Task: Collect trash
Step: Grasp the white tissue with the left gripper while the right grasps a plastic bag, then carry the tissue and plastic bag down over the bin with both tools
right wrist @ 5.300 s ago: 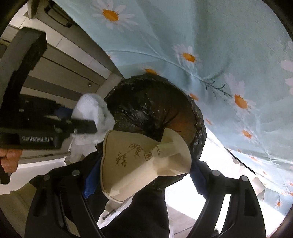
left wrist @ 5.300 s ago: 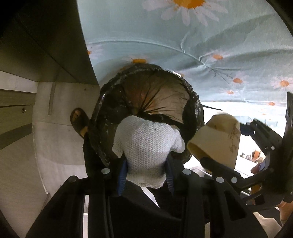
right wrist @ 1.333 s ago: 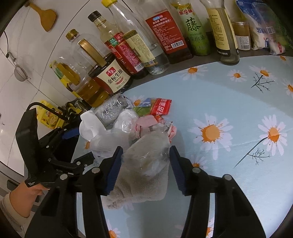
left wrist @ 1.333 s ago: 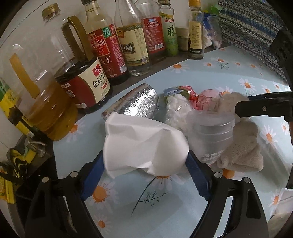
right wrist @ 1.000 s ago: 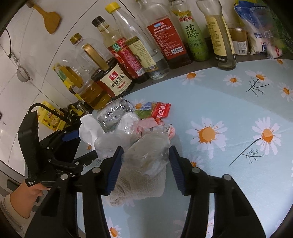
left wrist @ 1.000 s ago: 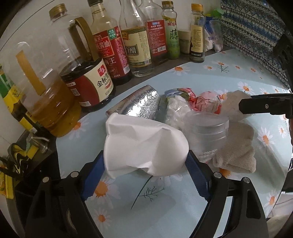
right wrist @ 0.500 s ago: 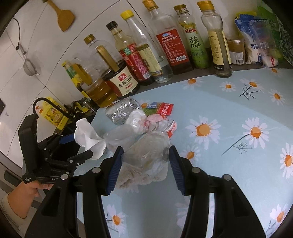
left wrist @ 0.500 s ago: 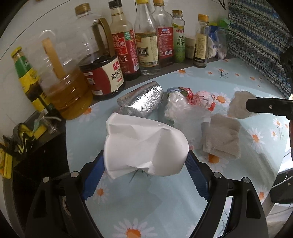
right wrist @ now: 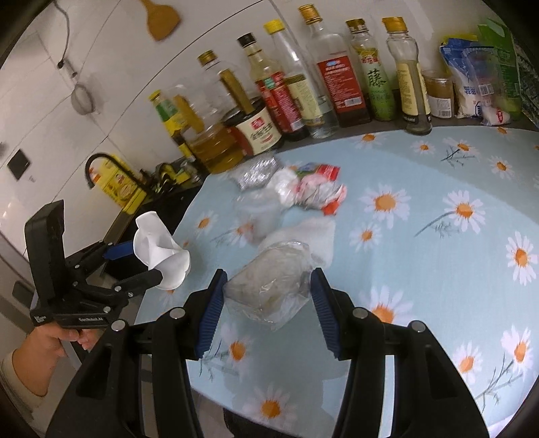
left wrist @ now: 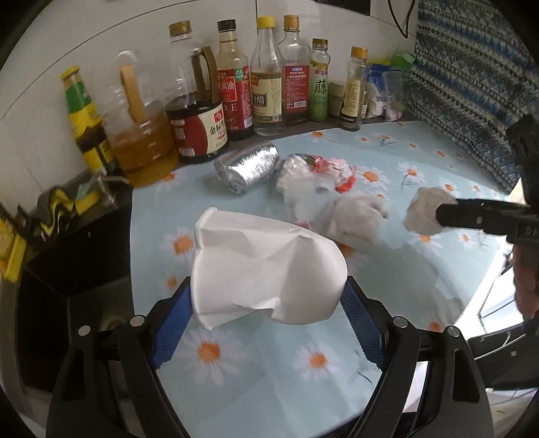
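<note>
Left gripper point(left wrist: 266, 318) clenches 1 crumpled white paper cup point(left wrist: 266, 266); right gripper point(right wrist: 266, 303) clenches 1 clear plastic bag point(right wrist: 269, 286). Lower right of the daisy tablecloth point(right wrist: 438, 269) lies open.

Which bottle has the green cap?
The far-left bottle, yellow with a green cap, beside the big oil jug. The other bottles wear gold, black or yellow caps.

A row of sauce and oil bottles point(left wrist: 235, 97) is lined along the white tiled wall point(right wrist: 111, 50). The table is covered by a daisy-print cloth point(right wrist: 438, 256). A wooden spatula point(right wrist: 160, 18) is hung above.
</note>
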